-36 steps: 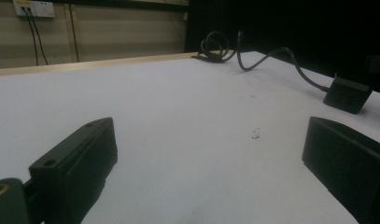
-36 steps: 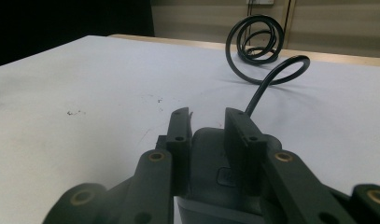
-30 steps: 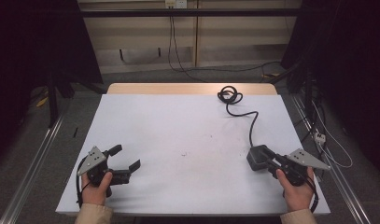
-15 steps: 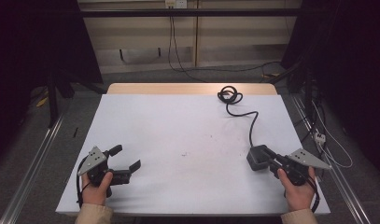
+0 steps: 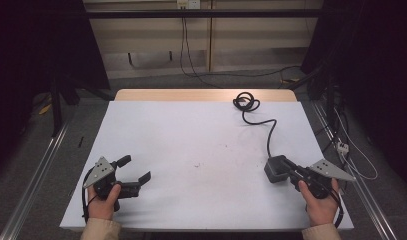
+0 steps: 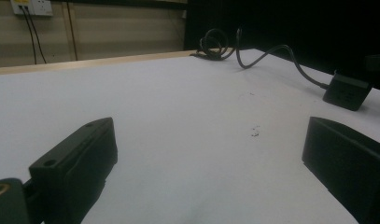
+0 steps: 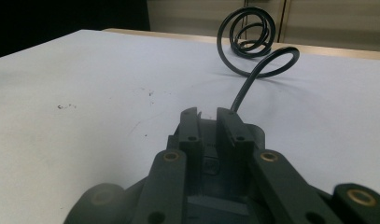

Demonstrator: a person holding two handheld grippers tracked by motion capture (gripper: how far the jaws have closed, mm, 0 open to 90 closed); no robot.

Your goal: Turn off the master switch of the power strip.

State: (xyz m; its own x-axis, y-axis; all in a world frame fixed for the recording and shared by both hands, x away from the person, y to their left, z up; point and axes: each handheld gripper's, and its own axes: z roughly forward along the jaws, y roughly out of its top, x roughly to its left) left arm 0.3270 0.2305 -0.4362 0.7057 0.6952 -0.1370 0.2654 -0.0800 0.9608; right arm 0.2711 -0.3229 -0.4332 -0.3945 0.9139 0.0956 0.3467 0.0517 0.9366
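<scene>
The right tongs (image 7: 207,122) hide most of the black adapter (image 7: 253,133) beneath them.

Both grippers are black, each topped by a grey three-cornered plate: the left gripper (image 5: 136,170) at the frame's lower left, the right gripper (image 5: 286,169) at lower right. Brass-coloured screw holes dot the jaw arms (plain in the right gripper view). Beige sleeves (image 5: 102,230) cover the wrists at the bottom edge.

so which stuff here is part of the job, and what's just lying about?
In the job:
- power brick, touched by the nearly closed right gripper
- its cable, coiled at the far edge
- left gripper, open, off to the side

Lying about:
- wall socket and its leads
- floor cables right of the table
</scene>
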